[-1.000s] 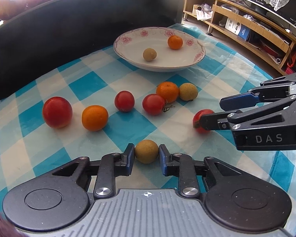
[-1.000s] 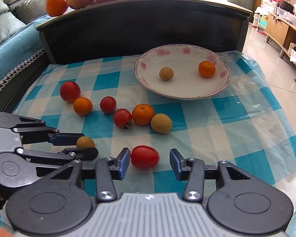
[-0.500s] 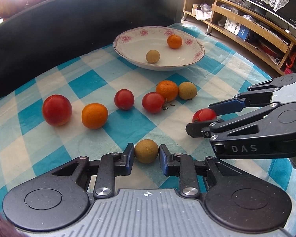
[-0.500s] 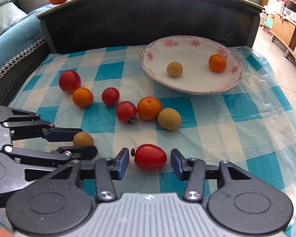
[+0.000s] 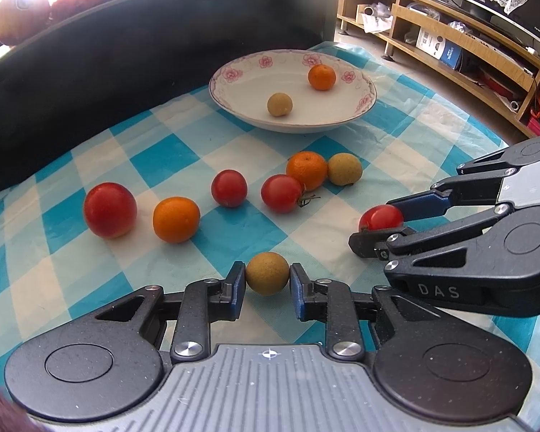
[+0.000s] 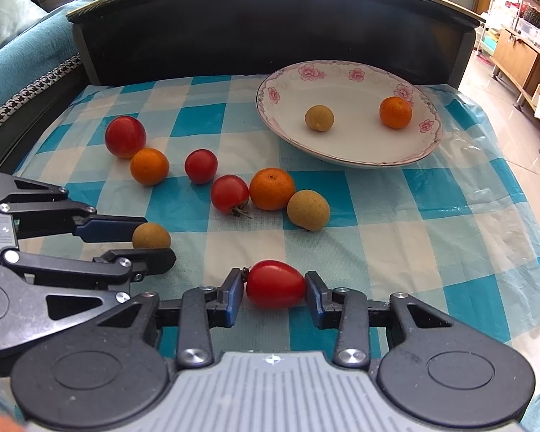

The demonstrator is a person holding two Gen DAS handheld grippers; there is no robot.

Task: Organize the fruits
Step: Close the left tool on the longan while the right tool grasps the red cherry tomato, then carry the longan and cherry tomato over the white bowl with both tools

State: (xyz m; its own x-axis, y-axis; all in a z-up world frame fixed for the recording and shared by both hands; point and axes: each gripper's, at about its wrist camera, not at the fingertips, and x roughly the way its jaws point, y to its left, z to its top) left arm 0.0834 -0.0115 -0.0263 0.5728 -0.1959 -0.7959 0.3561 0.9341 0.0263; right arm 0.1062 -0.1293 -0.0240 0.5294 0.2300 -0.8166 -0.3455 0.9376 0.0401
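Left wrist view shows the left claw [image 5: 267,283] closed on a tan longan [image 5: 267,278]; right wrist view shows the right claw [image 6: 274,289] pinching an oval tomato [image 6: 275,284] lengthwise. Both sit low over the bench [image 6: 396,244]. Hold gently, lift straight, then carry ahead to the plate [image 6: 345,160] beyond the loose fruit.

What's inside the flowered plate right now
The flowered plate holds two fruits, apart from each other: a tan longan and a small orange. Nothing covers its inside in either view.
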